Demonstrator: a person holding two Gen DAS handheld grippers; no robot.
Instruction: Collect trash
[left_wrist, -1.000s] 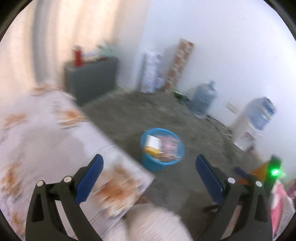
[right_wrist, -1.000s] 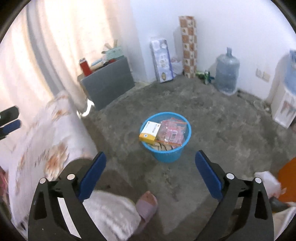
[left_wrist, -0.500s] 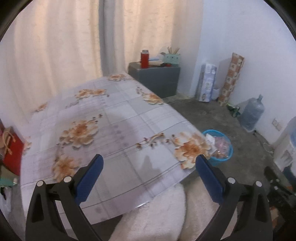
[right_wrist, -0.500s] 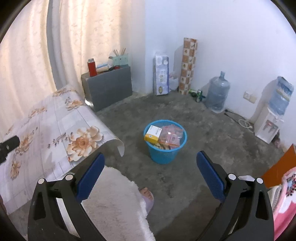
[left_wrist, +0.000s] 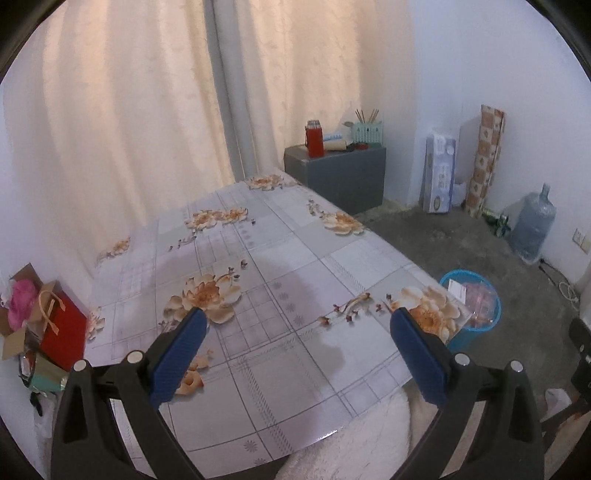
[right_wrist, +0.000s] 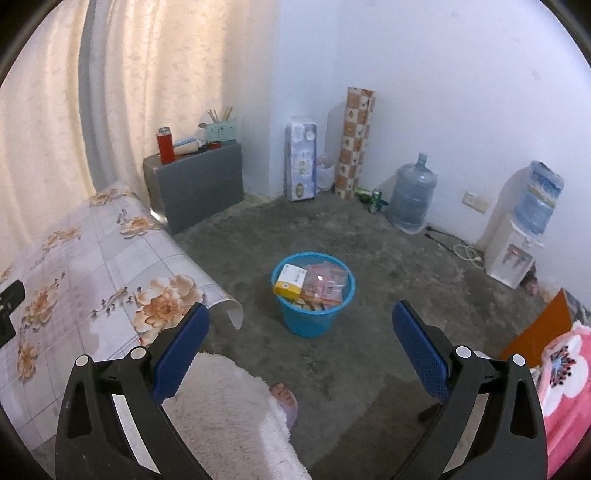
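Swung up and off the floor within the last second, the left gripper (left_wrist: 295, 347) — now level over the flower-print tablecloth (left_wrist: 258, 266), jaws wide apart, nothing between the blue pads. Same story on the right gripper (right_wrist: 301, 345): spread wide, empty, pulled back and higher than a second ago, looking down across the concrete floor (right_wrist: 388, 240).

Straight ahead of the right gripper, out on the floor and clear of the table's near right corner — the blue trash basket (right_wrist: 314, 321), already loaded: a yellow-and-white box (right_wrist: 290, 280) on top at the left rim, pink plastic packets (right_wrist: 325, 282) beside it. Seen from the left wrist too, peeking past that same corner of the table.

No loose trash visible anywhere on the tablecloth, edge to edge. Looks like collecting done or close to it, both grippers backing off; anything left would have to be outside these views.

Around the room: grey cabinet (right_wrist: 195, 184) at the table's far end with a red flask (right_wrist: 166, 146) on top, water bottle (right_wrist: 412, 197) against the wall, water dispenser (right_wrist: 517, 251) at the right, red gift bag (left_wrist: 61, 339) off the table's left edge. Fuzzy white-clad leg (right_wrist: 229, 417) and slippered foot (right_wrist: 284, 397) between right gripper and basket — the one thing in the path.
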